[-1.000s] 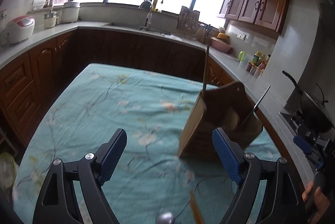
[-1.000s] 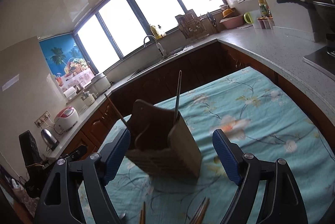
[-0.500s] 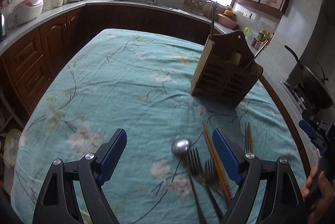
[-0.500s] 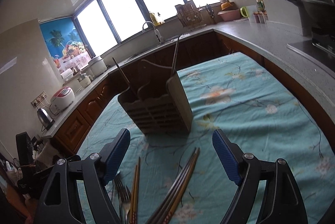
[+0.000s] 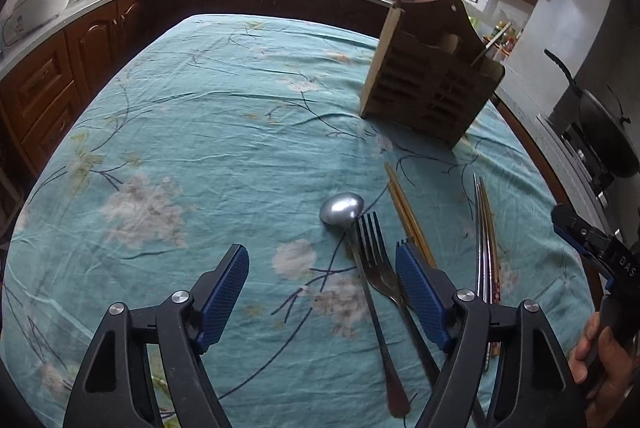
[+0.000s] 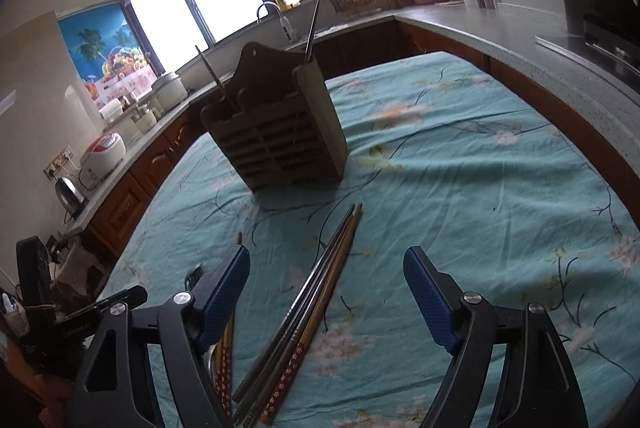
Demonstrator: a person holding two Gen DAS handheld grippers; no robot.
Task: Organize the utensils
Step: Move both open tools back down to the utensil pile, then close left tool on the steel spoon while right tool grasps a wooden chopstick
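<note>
The spoon [image 5: 341, 207], fork [image 5: 374, 260] and chopsticks [image 6: 316, 304] lay loose on the desk [image 5: 200, 132], short of the wooden caddy [image 5: 430, 84], apparently awaiting sorting into it. The caddy already held a few upright utensils. Both the left hand-held gripper [image 5: 322, 292] and right hand-held gripper [image 6: 326, 292], just narrowing, gaped empty above them.

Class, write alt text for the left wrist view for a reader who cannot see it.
An open left gripper hovers over a spoon and fork lying beside chopsticks on a teal flowered tablecloth. A wooden utensil holder stands behind them.
</note>
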